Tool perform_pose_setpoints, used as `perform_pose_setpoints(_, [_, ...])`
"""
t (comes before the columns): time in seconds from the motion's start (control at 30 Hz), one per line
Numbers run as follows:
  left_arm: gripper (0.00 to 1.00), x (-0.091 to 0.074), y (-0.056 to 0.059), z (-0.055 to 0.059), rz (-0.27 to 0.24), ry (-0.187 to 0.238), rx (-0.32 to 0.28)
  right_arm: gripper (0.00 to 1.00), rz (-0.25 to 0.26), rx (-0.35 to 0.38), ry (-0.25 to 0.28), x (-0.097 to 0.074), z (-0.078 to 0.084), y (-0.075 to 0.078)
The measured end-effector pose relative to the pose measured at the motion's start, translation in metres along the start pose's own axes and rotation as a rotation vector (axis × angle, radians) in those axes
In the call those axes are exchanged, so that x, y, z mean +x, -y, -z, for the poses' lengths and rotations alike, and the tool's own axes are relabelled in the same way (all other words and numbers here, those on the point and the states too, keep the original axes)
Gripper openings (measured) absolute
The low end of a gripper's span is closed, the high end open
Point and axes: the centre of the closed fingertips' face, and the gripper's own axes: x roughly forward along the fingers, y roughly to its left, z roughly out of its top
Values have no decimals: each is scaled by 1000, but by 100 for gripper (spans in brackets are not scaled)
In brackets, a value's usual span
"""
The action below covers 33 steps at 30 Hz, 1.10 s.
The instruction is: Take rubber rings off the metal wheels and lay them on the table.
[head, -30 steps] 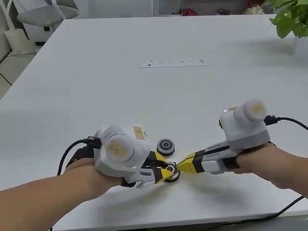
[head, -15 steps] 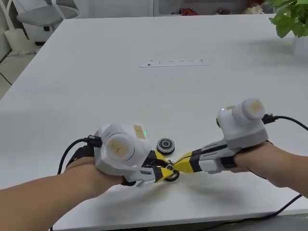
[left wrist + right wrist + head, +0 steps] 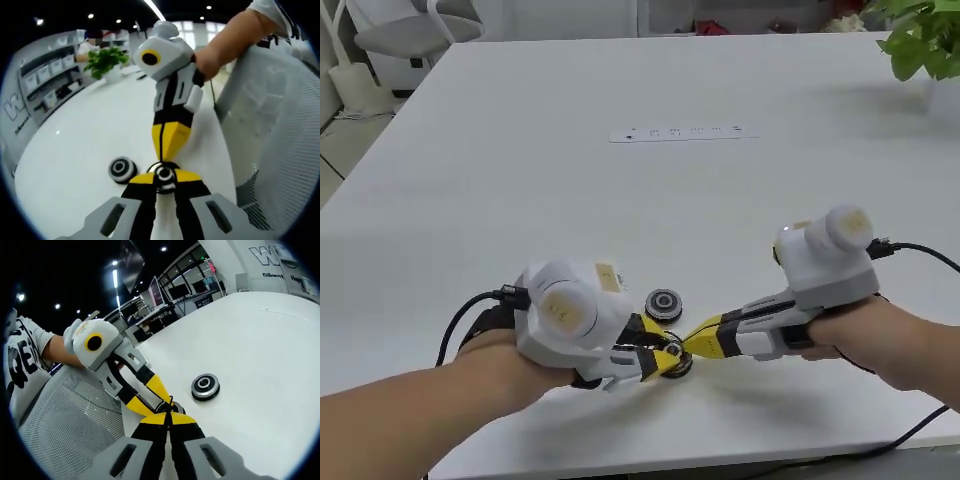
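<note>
Table (image 3: 520,150): plain white, no pattern. Left gripper (image 3: 665,358): white body, black jaws, yellow tips. Right gripper (image 3: 692,346): same white, black and yellow scheme. Held wheel (image 3: 164,175) between the tips: pale silver centre, black rubber ring (image 3: 170,402) round it. Loose wheel (image 3: 664,303) just beyond the grippers: silver hub, black outer band, concentric circles. Cables (image 3: 470,315): black. Power strip (image 3: 685,132), far centre: white with small dark marks. Plant (image 3: 920,40), far right: green leaves. Chair (image 3: 410,25), far left: white and grey. Mesh chair back (image 3: 280,125): pale grey, fine grid. Shirt (image 3: 20,355): white, black lettering.
</note>
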Motion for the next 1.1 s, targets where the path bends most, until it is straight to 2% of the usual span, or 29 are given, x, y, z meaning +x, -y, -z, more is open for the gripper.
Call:
perform_pose_setpoints(0.1, [13, 0, 0, 0, 6, -4, 29, 0, 1, 1, 0, 0, 0, 0])
perform_pose_setpoints(0.27, [14, 0, 0, 0, 18, -12, 30, 0, 0, 3, 1, 0, -1, -1])
perform_pose_setpoints(0.57, [19, -10, 1, -9, 38, 21, 23, 0, -3, 14, 11, -1, -3, 1])
perform_pose_setpoints(0.7, [23, -15, 5, -14, 59, 29, 19, 0, -7, 15, 13, -1, -5, 1])
perform_pose_setpoints(1.1, [31, -34, 4, -22, 51, 71, 15, 0, -16, 10, 31, -5, -13, -1])
